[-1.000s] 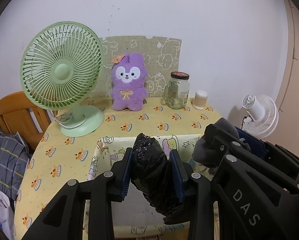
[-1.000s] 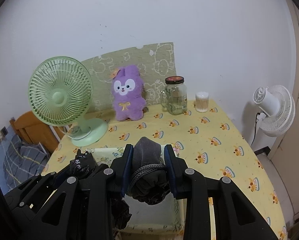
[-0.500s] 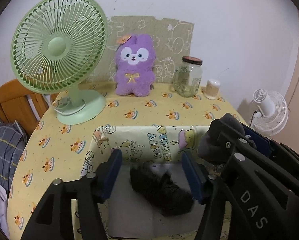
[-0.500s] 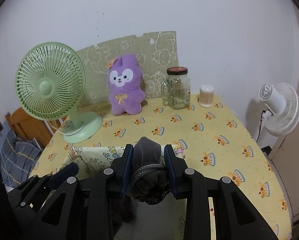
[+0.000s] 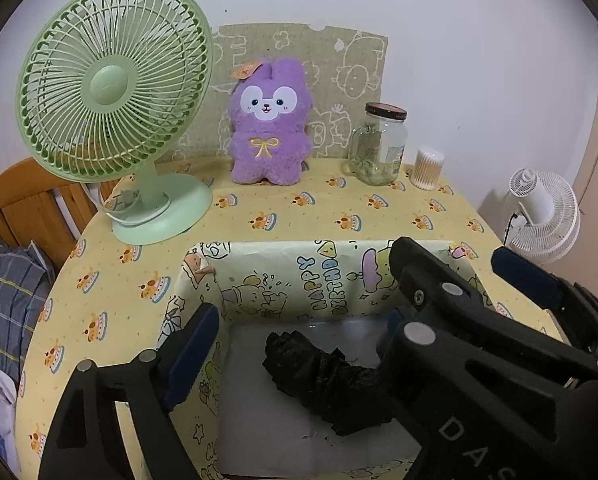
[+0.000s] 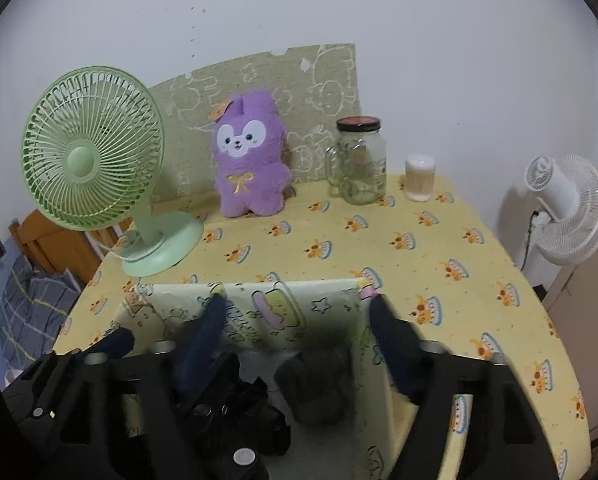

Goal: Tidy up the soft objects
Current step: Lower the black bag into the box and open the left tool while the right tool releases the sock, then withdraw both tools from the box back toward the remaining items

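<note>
Two soft bundles, one black and one grey, lie in the box below both grippers' opening, empty fingers.

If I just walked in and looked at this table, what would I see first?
Probably the fluffy purple bunny toy, sitting upright at the back of the table against the wall, with the big green fan standing to its left. Next you would spot the birthday-paper box at the front, where a black crumpled bundle and a blurry grey bundle lie inside, below two opening grippers.
</note>
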The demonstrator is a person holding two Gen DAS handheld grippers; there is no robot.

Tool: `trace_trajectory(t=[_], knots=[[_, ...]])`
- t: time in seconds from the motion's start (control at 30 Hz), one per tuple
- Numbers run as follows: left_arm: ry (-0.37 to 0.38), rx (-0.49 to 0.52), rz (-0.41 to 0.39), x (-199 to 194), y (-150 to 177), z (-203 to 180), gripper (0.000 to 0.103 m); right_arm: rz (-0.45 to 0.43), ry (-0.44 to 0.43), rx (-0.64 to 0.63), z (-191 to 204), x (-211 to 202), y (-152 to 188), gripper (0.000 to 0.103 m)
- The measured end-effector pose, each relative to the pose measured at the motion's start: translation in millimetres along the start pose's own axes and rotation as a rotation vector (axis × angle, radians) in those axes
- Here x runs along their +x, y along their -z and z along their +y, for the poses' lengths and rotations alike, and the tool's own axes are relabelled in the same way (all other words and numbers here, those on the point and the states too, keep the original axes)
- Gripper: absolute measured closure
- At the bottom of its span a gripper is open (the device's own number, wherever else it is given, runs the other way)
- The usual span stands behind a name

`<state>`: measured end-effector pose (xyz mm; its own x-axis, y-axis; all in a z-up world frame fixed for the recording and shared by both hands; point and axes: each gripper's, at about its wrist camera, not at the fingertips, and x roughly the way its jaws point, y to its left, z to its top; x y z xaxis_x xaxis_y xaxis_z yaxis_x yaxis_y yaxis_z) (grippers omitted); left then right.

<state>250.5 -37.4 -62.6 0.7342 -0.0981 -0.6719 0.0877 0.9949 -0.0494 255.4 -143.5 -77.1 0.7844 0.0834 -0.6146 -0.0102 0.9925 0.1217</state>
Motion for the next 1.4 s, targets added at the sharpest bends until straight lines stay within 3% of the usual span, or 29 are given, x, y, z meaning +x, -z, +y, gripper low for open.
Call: trace_trajectory(t=[0.33, 0.7, 1.4], knots=[[-0.007, 0.012, -0.044, -21.0, -2.0, -1.4, 0.005, -0.013, -0.001, -0.018, 1.2, -18.1, -3.5, 0.01], [-0.019, 0.013, -0.099, -56.3, 1.5, -6.3, 0.0, -0.071, 0.02, -0.018, 3.6, -56.5, -4.4, 0.006], [-0.031, -0.011, -0.171, -123.2, 28.8, -10.6, 0.0, -0.141, 0.017, -0.041, 9.4, -129.7, 12.6, 0.003]])
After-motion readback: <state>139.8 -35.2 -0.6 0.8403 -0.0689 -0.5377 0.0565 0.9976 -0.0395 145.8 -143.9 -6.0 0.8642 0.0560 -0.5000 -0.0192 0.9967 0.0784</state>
